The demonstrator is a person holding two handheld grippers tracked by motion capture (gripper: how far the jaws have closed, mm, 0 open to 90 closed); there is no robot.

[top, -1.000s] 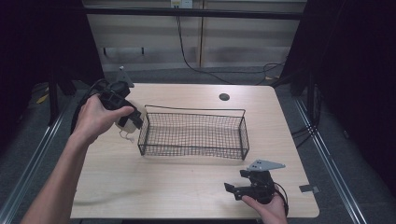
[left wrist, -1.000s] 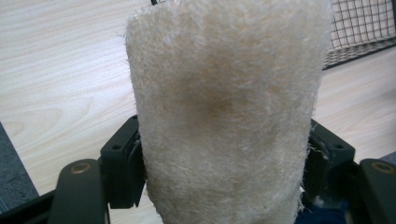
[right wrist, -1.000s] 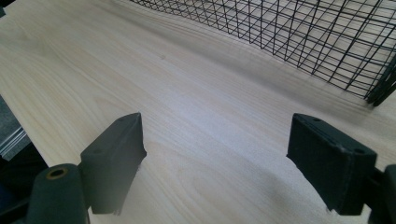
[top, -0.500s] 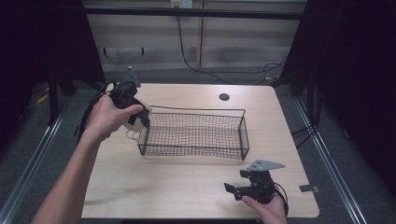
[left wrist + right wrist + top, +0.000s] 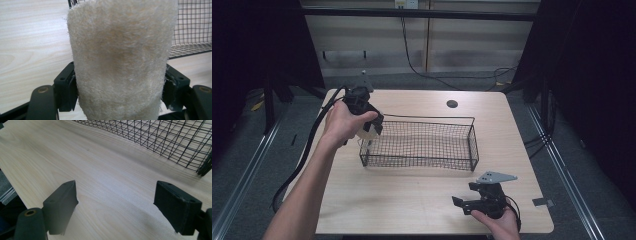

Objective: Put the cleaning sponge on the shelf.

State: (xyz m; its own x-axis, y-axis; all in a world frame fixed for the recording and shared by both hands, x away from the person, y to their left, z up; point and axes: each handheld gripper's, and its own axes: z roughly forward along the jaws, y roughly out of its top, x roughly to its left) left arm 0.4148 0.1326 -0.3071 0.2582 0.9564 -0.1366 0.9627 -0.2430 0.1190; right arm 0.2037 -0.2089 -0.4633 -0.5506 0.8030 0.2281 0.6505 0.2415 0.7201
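Nearest to me, my right gripper rests on the front right part of the wooden table, held low in my right hand. Its jaws stand wide apart with nothing between them; in the right gripper view I see bare wood between the two black pads, and the corner of the wire basket lies beyond them.

Farther off, the black wire basket sits in the middle of the table, long side facing me.

At its far left corner I hold my left gripper in my left hand, tipped down over the basket's rim. Its jaws are closed narrowly on a cream, fuzzy sponge, pads pressing both sides of it. In the high view the sponge hangs just at the basket's left end, above the rim. A thick black cable trails from this gripper off the table's left edge.
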